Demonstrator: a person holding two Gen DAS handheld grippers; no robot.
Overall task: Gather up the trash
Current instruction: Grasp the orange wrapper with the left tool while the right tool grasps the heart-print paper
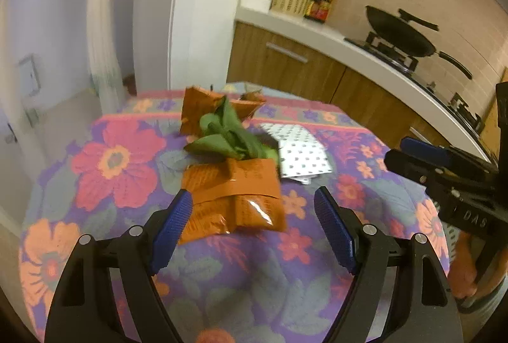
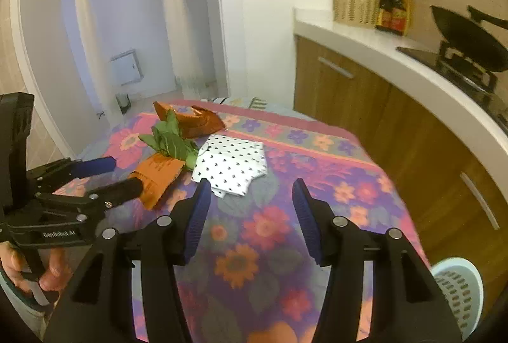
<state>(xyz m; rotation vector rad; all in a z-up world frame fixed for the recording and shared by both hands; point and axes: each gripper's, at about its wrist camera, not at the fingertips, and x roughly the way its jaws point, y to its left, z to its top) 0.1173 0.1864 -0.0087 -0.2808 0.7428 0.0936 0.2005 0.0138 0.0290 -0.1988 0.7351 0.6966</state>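
Through my left wrist camera, my left hand-held gripper [image 1: 254, 206] hangs released, its blue pads [image 1: 173, 228] spread wide just above the bench [image 1: 104, 247], which wears a flowered cloth of pink, purple and orange. The near orange wrapper [image 1: 236, 197] lies on the cloth right at my fingertips, its left edge close to the left pad, though I cannot tell whether they touch. Behind it sits a bunch of green leaves [image 1: 228, 133], its lower end overlapping the wrapper's far edge. A second orange wrapper [image 1: 206, 108], crumpled, lies beyond the leaves near the far edge. A folded white paper with black dots [image 1: 301, 152] lies to the right of the leaves. My right hand-held gripper [image 1: 409, 152] reaches in from the right edge, above the cloth. A black wok [image 1: 400, 32] sits on the stove behind.

Through my right wrist camera, my right hand-held gripper [image 2: 252, 203] is also released, empty, fingers apart over the cloth, with the dotted paper [image 2: 231, 165] just beyond its left fingertip. My left hand-held gripper [image 2: 122, 174] comes in from the left, its fingers either side of the near wrapper [image 2: 157, 178] without closing on it. The leaves [image 2: 168, 141] and the far wrapper [image 2: 193, 119] lie beyond. A pale perforated basket [image 2: 460, 292] shows at the lower right, beside the bench.
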